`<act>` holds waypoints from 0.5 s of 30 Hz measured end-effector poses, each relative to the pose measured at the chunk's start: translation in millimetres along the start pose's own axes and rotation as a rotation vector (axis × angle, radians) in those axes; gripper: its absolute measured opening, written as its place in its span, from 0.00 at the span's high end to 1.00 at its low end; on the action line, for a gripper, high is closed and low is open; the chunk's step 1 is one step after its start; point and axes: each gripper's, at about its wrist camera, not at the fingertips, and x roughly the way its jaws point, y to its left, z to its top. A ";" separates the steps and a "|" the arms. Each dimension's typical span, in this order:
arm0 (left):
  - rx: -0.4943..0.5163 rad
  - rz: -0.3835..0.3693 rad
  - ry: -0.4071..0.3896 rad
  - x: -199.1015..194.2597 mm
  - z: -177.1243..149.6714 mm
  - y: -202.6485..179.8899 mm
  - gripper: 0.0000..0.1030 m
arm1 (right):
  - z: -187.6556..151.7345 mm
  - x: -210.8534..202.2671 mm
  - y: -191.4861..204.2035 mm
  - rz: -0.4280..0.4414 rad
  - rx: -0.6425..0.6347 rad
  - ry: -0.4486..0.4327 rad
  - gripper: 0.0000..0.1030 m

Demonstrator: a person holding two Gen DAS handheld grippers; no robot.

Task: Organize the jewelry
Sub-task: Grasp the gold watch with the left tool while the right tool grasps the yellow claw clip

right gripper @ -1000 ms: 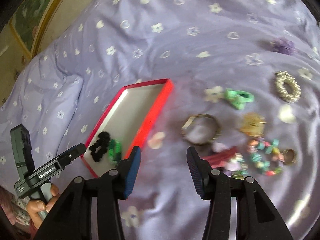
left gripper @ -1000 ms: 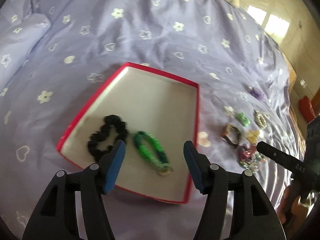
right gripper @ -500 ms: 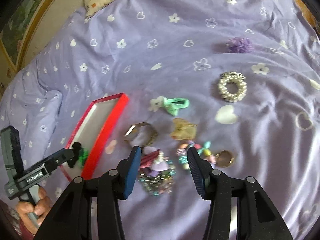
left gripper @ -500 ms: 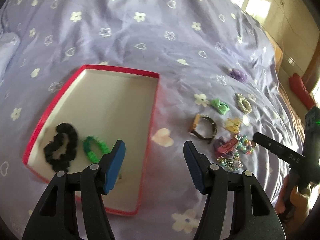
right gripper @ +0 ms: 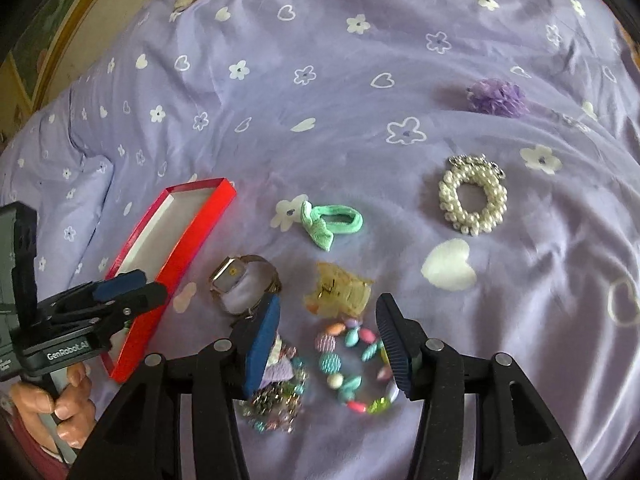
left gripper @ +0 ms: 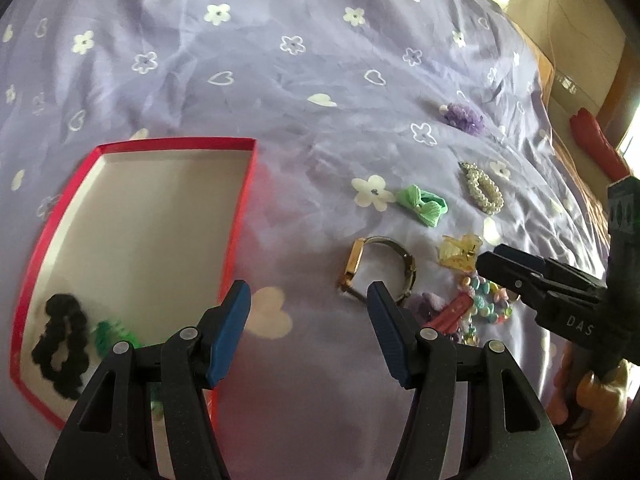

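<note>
Red-rimmed shallow box point(left gripper: 240, 216), pale card interior, lies on the bed point(left gripper: 280, 80); inside, at its near end, a black ruffled fabric scrunchie point(left gripper: 62, 344) and a green woven band point(left gripper: 114, 332), side by side.

Loose on the lilac sheet printed with white flowers and hearts, beside the box:
- gold-cased wristwatch point(right gripper: 240, 284), square face, metal band;
- mint fabric bow hair tie point(right gripper: 330, 222);
- amber translucent plastic claw clip point(right gripper: 340, 292);
- pearl-bead scrunchie point(right gripper: 472, 196), round;
- purple frilly hair piece point(right gripper: 496, 98), farthest away;
- bracelet of pastel oval beads point(right gripper: 352, 364);
- blurred sparkly heap point(right gripper: 276, 396) next to it.

Left gripper point(left gripper: 308, 320): jaws apart, nothing between, over bare sheet just beside the box. Right gripper point(right gripper: 326, 340): jaws apart, over the bead bracelet, not pressing on it.
</note>
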 end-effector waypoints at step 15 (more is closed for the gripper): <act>0.110 -0.022 0.074 51.0 8.7 -28.1 0.88 | 8.3 17.6 -4.6 -0.003 -0.033 0.020 0.65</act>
